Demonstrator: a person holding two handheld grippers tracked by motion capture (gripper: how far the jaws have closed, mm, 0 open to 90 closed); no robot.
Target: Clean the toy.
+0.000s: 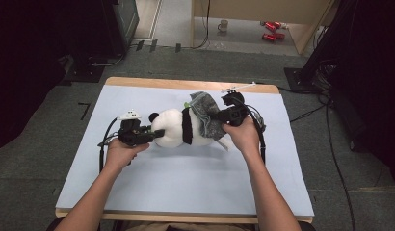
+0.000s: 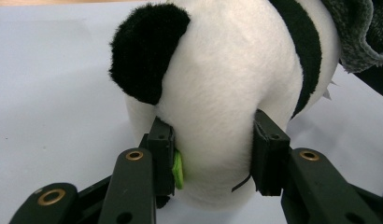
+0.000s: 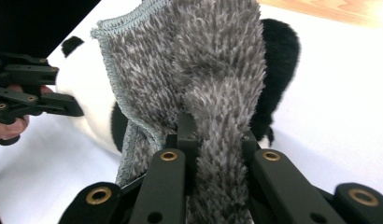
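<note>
A black-and-white plush panda [image 1: 174, 127] lies on its side in the middle of the pale blue table top [image 1: 186, 183]. My left gripper [image 1: 154, 134] is at the panda's head end, and in the left gripper view its jaws [image 2: 213, 154] press into the white plush head [image 2: 227, 70] from both sides, just below a black ear. A grey fuzzy cloth [image 1: 205, 108] is draped over the panda's other end. My right gripper [image 1: 219, 117] is shut on a bunched fold of that cloth [image 3: 194, 60], with the panda [image 3: 87, 107] behind it. A small green tag [image 2: 178, 169] sits by the left jaw.
The table's wooden far edge [image 1: 186, 83] lies just behind the panda. On the floor beyond are a mug [image 1: 223, 25] and red cans [image 1: 271, 30]. Cables [image 1: 325, 125] run along the floor at the right, and dark equipment stands on both sides.
</note>
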